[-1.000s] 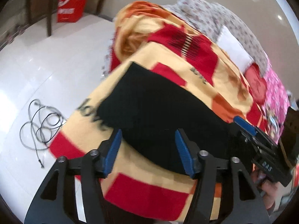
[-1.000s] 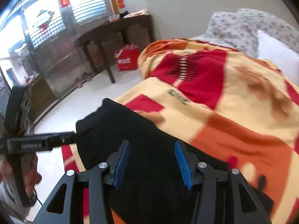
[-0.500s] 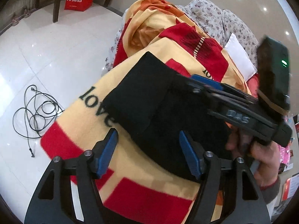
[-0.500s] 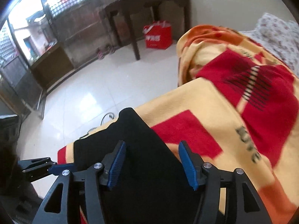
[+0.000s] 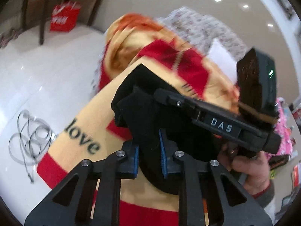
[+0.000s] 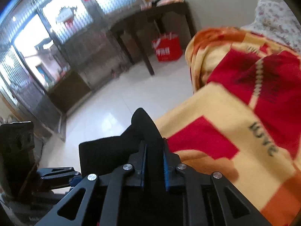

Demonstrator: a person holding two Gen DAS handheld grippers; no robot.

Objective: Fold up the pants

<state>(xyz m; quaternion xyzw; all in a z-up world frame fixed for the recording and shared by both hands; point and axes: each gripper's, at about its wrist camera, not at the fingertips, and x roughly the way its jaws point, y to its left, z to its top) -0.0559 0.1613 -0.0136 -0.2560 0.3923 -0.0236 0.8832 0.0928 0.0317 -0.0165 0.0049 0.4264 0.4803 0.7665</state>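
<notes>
The black pants (image 5: 143, 101) lie bunched on a yellow and red blanket (image 5: 80, 124) on the bed. My left gripper (image 5: 149, 150) is shut on a fold of the pants near the bed's edge. My right gripper (image 6: 154, 160) is shut on the pants (image 6: 143, 126) too, with the cloth standing up between its blue pads. In the left wrist view the right gripper (image 5: 216, 116) reaches in from the right, close above the pants. In the right wrist view the left gripper (image 6: 56, 175) is at the lower left.
White tiled floor (image 5: 37, 75) lies left of the bed, with a coiled cable (image 5: 28, 137) on it. A red bag (image 6: 167, 49) sits under a dark wooden table (image 6: 150, 18). Floral bedding and a white pillow (image 5: 222, 56) lie at the far end of the bed.
Both grippers were open over the flat pants; both have closed on the cloth and bunched it up. The right gripper moved in close beside the left.
</notes>
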